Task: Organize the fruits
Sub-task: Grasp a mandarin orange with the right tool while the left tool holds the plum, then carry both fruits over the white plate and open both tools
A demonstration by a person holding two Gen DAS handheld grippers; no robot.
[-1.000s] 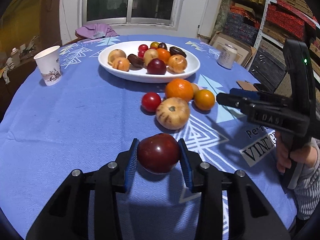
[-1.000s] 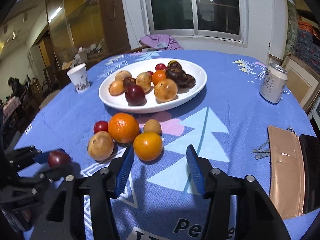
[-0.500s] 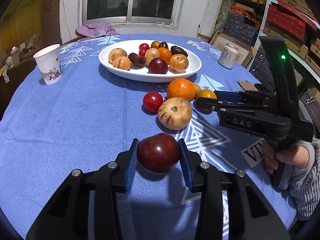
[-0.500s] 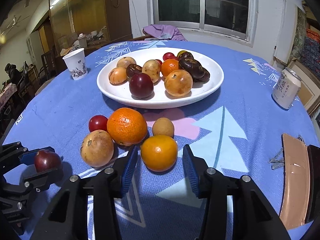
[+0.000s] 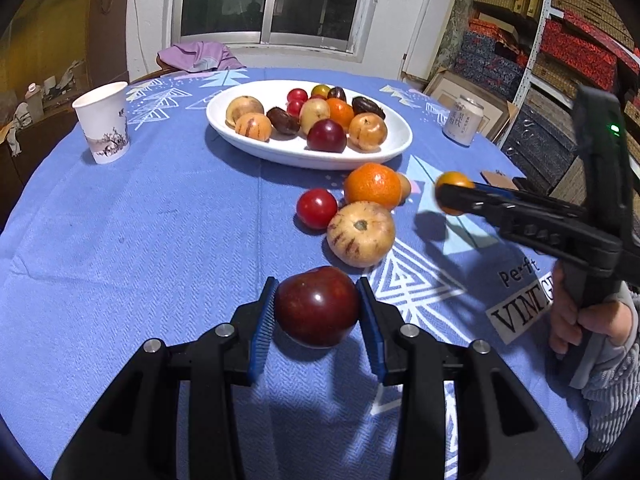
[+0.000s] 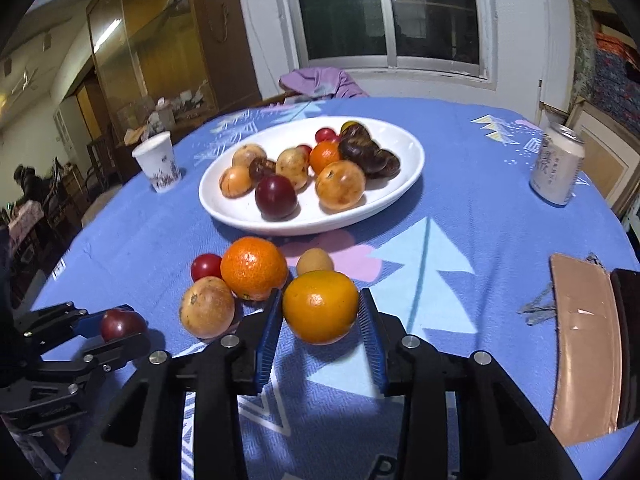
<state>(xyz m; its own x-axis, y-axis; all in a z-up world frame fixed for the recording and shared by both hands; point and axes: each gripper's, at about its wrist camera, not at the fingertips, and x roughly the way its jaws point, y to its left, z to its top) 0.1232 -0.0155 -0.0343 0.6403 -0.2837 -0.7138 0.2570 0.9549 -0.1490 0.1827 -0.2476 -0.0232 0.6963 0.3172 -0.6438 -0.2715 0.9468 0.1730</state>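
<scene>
Left gripper [image 5: 318,312] jaws clamp a dark red plum [image 5: 317,306] – lifted over the surface's near edge. Right gripper [image 6: 320,322] jaws grip a small orange [image 6: 320,306], raised beside the loose fruit pile [image 6: 224,288] – white plate [image 6: 404,172] of fruit sits mid-surface.

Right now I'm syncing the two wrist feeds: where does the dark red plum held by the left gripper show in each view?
Left wrist: dark red plum at bottom center, between the left gripper's pads.
Right wrist: plum at lower left, small.
Shared landmark: white plate of fruit.
</scene>
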